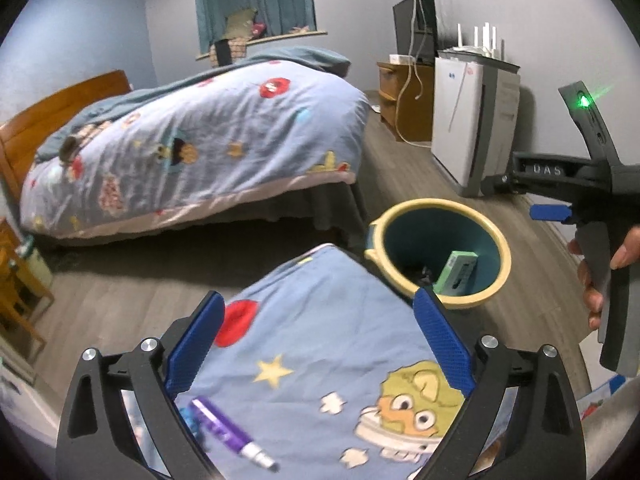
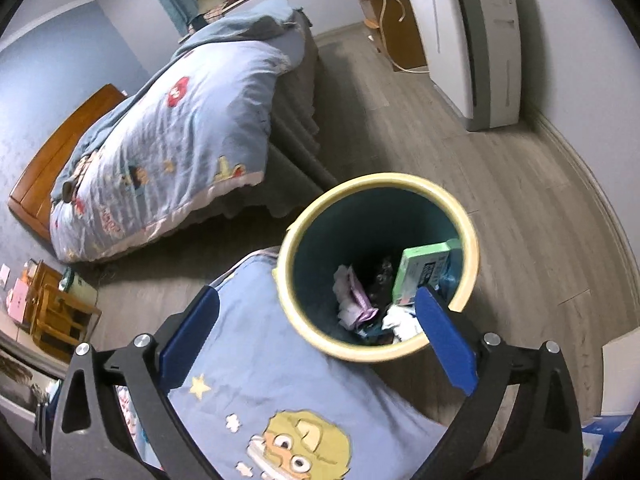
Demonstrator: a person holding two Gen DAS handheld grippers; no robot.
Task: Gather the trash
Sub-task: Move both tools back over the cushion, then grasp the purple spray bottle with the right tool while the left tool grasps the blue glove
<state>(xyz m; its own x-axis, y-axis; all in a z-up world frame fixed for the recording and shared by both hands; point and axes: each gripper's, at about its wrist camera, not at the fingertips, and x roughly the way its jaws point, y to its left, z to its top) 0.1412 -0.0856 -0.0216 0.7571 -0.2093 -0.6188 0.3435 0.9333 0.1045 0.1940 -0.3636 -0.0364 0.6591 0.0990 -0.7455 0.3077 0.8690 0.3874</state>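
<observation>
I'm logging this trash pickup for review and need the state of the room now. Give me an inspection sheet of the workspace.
Surface: patterned blue quilt in the foreground, beside the bin; grey wood floor around it.
Job's things: trash bin on the floor holds a green box, crumpled wrappers and white paper.
Clutter: purple marker lying on the quilt.
Grippers: left gripper open, nothing between the fingers; right gripper open, empty, above the bin's near rim.
Cables: cords hang by the wooden nightstand.
Surroundings: bed, white air purifier, monitor.
</observation>
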